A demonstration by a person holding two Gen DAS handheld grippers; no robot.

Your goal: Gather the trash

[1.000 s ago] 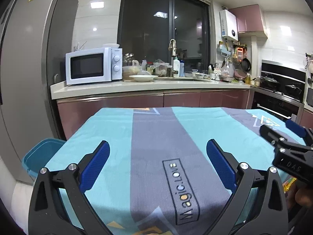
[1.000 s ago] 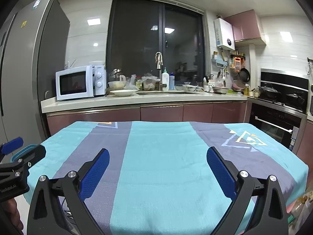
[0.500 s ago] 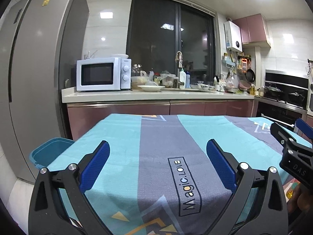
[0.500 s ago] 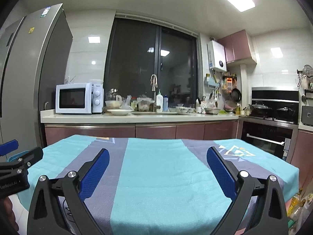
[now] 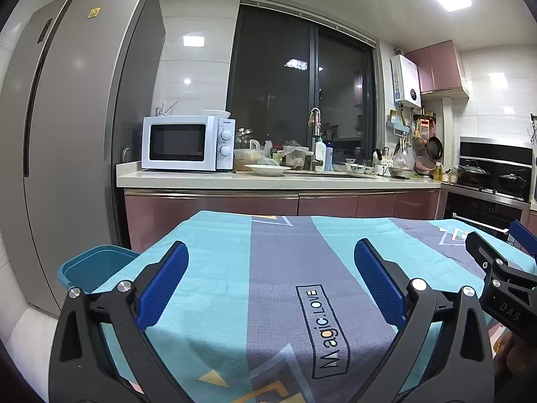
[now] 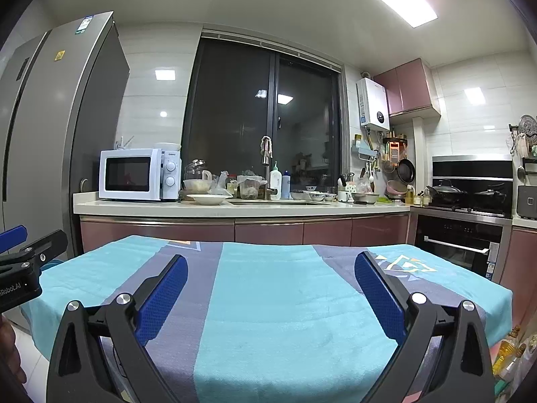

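both tongs spread wide, nothing held

left tongs stand with their blue pads far apart and hold nothing, touching nothing; they hang above the near edge of the table, which wears a teal and grey cloth printed "magic.love". right tongs are spread just as wide and are empty too, above the same cloth. each pair shows at the edge of the other's view: the right pair to the right of the left tongs, the left pair to the left of the right tongs.

a teal bin sits low to the left of the left tongs, just beside the table's corner and in front of the grey fridge. no trash can be made out on the cloth. beyond both tongs, past the far table edge, a white microwave stands on the kitchen worktop, with bowls near a sink tap.
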